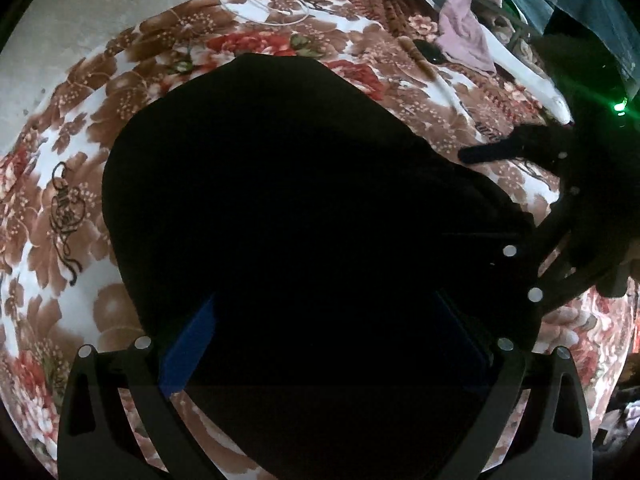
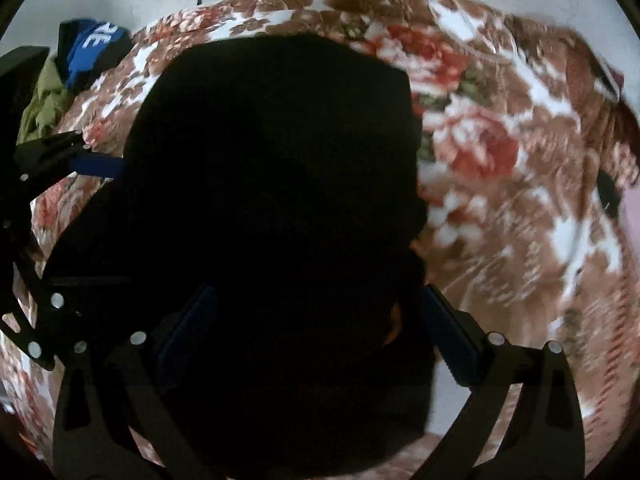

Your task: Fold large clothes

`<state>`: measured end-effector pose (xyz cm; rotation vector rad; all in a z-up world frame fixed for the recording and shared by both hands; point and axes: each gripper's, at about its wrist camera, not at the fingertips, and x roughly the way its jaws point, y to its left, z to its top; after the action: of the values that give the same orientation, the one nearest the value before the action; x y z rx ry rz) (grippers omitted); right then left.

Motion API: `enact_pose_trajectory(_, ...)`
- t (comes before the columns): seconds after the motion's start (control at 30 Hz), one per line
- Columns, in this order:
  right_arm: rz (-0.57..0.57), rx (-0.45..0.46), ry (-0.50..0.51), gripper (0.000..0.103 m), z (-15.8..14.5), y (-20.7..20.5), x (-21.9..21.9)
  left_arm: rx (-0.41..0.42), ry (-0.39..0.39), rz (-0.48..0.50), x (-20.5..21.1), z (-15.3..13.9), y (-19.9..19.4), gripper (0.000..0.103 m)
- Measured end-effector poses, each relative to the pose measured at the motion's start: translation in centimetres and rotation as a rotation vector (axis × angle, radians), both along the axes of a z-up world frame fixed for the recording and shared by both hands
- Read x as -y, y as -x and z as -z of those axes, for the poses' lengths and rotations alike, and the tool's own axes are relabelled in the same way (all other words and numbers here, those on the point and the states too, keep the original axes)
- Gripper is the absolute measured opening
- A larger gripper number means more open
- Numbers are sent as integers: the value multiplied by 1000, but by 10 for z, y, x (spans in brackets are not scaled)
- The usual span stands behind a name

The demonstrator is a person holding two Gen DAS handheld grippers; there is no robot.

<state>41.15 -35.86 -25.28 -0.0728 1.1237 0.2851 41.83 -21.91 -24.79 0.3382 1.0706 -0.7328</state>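
Plainly, in the left wrist view, the left gripper (image 1: 320,336) stands spread wide, black garment (image 1: 280,200) bunched between its blue pads, spread over the floral bedspread (image 1: 80,200); pink cloth (image 1: 464,32) lies at 1 o'clock; in the right wrist view, the right gripper (image 2: 316,336) is likewise parted around the same garment (image 2: 280,160); blue clothing (image 2: 92,48) sits at 10 o'clock.

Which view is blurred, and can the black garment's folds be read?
Right wrist: floral blanket smeared by motion blur. Left wrist: blanket sharp, green light flares at right. Both: black garment underexposed, no folds readable.
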Motion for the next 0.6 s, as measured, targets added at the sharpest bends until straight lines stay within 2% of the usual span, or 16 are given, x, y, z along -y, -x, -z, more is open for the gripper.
enact_pose_trajectory(0.13, 18, 4, -40, 98, 19, 2, 4, 32, -30, 0, 5, 7, 4, 99)
enact_pose_trajectory(0.23, 47, 0, -76, 98, 25, 4, 7, 20, -26, -8, 4, 8, 1, 99)
enact_pose_trajectory(0.33, 83, -33, -135, 99, 15, 2, 15, 33, 19, -37, -4, -7, 2, 99)
enact_pose_trajectory(0.4, 119, -47, -207, 99, -3, 3, 28, 30, 93, -113, -26, -27, -1, 98)
enact_pose_trajectory(0.43, 130, -42, -232, 99, -12, 5, 36, 10, 130, -141, -36, -32, -2, 98)
enact_pose_trajectory(0.53, 149, -70, -275, 99, -26, 9, 60, -150, 269, -247, -79, -34, -17, 98)
enact_pose_trajectory(0.6, 159, -122, -311, 99, -22, 7, 73, -243, 309, -308, -102, -21, -25, 98)
